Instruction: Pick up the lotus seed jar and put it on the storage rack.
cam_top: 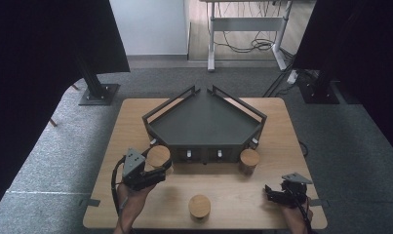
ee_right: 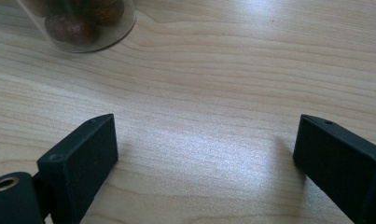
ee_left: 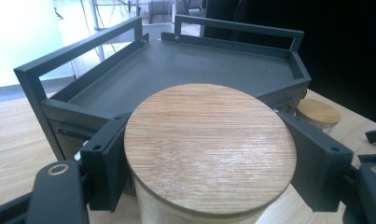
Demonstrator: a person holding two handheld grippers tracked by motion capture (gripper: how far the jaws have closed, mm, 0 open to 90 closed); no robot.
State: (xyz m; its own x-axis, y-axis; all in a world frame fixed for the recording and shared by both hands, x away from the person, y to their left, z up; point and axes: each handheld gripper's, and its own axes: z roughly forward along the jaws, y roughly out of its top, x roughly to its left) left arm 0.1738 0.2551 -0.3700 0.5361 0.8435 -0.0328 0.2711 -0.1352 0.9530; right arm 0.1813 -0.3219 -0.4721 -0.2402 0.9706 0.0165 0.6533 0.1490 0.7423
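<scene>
Near the front left corner of the dark grey five-sided metal tray (cam_top: 204, 122), the left gripper (ee_left: 209, 154) is clamped on a glass jar with a round bamboo lid (ee_left: 209, 149), one jaw on each side. At the wooden table's (cam_top: 233, 195) near right edge, the right gripper (ee_right: 204, 158) rests with jaws spread wide, gripping nothing.

The glass jar (ee_right: 78, 23) (brown contents blurred) is cut off by the top edge.

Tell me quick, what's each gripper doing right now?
Left gripper: closed on the wooden-lidded jar.
Right gripper: open, holding nothing, over the table.
</scene>
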